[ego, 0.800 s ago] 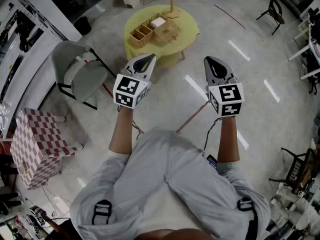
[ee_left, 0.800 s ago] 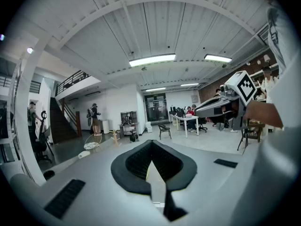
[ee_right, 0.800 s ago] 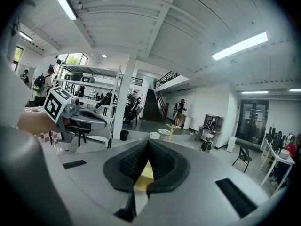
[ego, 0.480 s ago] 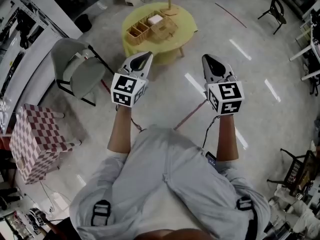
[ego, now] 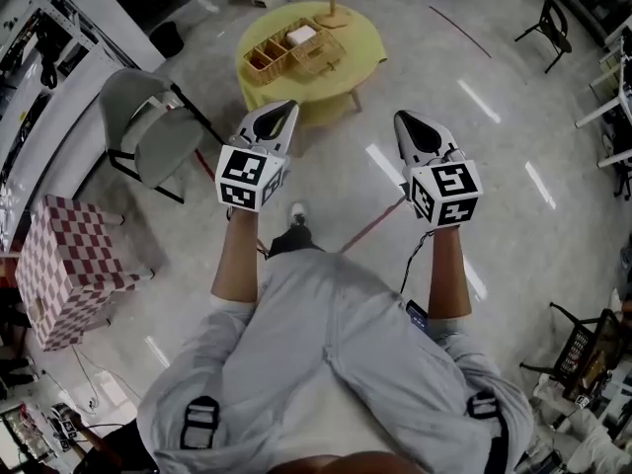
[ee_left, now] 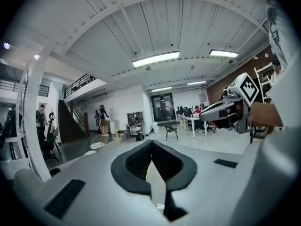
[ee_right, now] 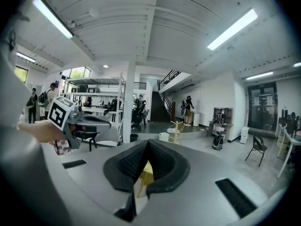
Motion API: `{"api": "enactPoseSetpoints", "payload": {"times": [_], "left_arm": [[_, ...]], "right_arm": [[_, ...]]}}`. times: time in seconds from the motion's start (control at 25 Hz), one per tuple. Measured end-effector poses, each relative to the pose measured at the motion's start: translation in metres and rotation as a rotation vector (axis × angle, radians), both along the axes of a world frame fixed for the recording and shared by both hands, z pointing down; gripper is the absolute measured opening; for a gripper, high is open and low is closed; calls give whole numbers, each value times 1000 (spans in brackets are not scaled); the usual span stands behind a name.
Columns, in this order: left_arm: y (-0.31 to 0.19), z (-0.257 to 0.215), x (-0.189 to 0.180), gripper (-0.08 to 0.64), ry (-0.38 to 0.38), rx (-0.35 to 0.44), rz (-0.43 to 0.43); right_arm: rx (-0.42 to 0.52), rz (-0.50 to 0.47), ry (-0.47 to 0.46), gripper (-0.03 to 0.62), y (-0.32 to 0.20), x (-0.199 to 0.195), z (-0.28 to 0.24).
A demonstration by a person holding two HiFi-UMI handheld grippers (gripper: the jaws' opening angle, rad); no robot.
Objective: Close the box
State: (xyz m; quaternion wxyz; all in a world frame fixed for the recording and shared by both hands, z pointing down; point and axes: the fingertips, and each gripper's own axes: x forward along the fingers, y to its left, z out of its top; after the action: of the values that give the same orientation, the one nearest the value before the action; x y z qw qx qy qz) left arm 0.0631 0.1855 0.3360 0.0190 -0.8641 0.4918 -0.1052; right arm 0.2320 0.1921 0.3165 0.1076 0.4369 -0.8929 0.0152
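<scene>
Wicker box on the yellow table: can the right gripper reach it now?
Probably not yet: the right gripper hangs well short of the wicker box, over open floor. Nothing blocks the way; step closer.

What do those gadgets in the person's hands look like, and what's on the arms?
The left gripper and right gripper are silver-grey, beak-shaped shells tapering to a point, lined with black ribbed pads. Each carries a white cube of black square markers. A thin dark cable hangs from the right one. The sleeves are short, light grey.
</scene>
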Motion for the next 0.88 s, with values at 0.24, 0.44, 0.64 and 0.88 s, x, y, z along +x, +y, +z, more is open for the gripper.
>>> {"api": "enactPoseSetpoints", "payload": {"times": [0.24,0.44,0.64,0.88], "left_arm": [[-38,11,-8,29,-13,-19,-20],[-90,21,-18,29,-17,-29,-12],[-155,24,-34,29,-47,-23,4],[-238,23,-57,29,-47,-36,46]], "right_arm": [[-4,-14,44,23,-33,-10,11],[-13,13,48,23,-80,-16,16],[-13,44,60,23,-141,-33,16],[-23,75,76,23,-216,-63,14]]}}
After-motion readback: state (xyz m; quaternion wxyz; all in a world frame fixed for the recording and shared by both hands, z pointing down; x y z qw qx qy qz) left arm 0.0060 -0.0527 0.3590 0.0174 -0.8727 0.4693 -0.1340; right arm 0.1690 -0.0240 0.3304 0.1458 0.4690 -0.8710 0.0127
